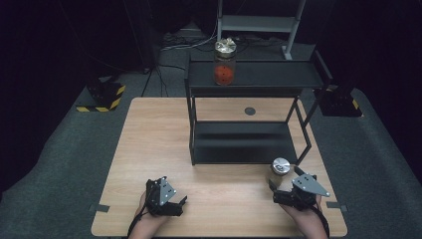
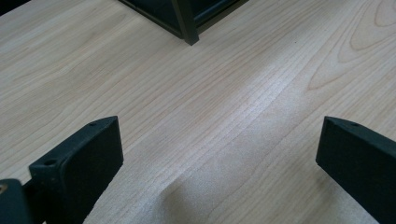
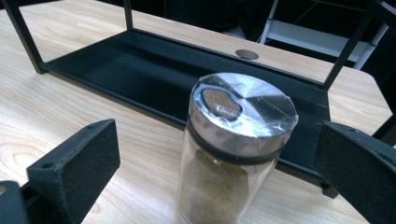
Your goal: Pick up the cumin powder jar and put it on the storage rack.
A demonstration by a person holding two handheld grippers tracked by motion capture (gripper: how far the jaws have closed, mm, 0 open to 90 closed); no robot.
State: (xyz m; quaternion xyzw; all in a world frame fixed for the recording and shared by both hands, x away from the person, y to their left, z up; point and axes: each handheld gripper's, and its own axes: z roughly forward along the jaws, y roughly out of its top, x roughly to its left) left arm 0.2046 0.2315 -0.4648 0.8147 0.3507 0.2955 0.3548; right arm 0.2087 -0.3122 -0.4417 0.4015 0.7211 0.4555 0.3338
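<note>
Two claws wait open: my right claw (image 3: 219, 154) straddles the spice jar (image 3: 236, 144) at lower right, ready to grab; left claw (image 2: 219, 154) idles over bare tabletop (image 2: 210, 93).

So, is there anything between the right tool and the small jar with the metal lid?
No. In the right gripper view the spice jar stands between the open jaws of the right tool, with bare wooden table on either side.

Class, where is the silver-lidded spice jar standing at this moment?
In the high view, the spice jar stands on the wooden table at the right, by the black shelf rack's front right corner, just ahead of the right hand-held gripper, between its open jaws.
</note>
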